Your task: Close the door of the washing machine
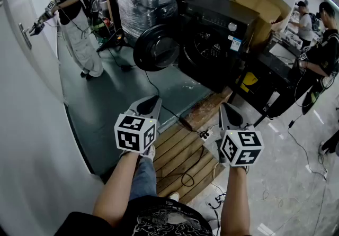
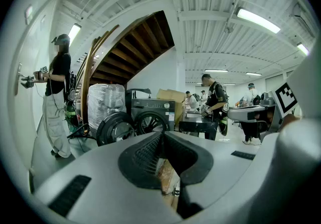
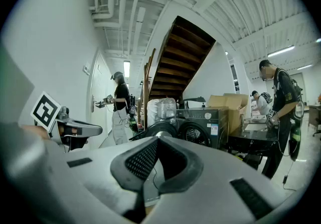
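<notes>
A: where's the washing machine [image 1: 214, 39]?
B: on the floor [image 1: 132, 92] ahead, well apart from both grippers; its door [image 1: 156, 47] hangs open leftward; left gripper [image 1: 150, 103] and right gripper [image 1: 229, 115] both pinched closed, empty

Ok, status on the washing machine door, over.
Left gripper and right gripper shut, empty, short of the washing machine. Its door hangs wide open. Wooden boards lie between.

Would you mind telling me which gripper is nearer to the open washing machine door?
Left. In the head view the left gripper sits below the door, floor between; the right gripper is off to the door's right, below the washing machine.
</notes>
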`<state>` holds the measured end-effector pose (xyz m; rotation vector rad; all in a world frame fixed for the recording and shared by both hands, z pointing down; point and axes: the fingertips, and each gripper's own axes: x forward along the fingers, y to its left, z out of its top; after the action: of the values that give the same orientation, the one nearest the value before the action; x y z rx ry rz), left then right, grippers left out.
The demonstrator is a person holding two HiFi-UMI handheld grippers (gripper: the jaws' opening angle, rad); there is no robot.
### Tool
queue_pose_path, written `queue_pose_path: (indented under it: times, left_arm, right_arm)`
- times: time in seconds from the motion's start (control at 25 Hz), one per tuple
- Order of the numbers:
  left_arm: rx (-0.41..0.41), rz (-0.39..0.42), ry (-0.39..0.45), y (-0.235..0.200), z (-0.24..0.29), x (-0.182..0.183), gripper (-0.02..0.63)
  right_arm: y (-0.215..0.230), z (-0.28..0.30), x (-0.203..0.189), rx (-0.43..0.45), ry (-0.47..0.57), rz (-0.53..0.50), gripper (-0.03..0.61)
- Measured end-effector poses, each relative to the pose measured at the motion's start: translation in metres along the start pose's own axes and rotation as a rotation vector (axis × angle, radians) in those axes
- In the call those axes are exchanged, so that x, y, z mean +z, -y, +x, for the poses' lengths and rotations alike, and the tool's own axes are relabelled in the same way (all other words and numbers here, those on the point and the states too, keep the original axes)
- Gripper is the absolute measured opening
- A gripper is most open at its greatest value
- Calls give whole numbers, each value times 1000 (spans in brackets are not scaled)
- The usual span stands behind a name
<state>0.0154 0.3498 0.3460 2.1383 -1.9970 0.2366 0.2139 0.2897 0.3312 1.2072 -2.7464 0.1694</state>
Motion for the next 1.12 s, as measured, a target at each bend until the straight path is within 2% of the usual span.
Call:
queue_pose_path:
  times: [0.48,0.96,1.12]
  left_arm:
    - [3,22,11,4,14,6,40]
    - [-14,-6,2,-8,35,3,43]
    - [-26,-14,-7,-20,53,1,77]
  right_arm:
    - [-1,8,-3,24,10,-12,23]
    - [3,31,-2,32,7,-15,23]
    - [7,49,-3,28,3,-18,23]
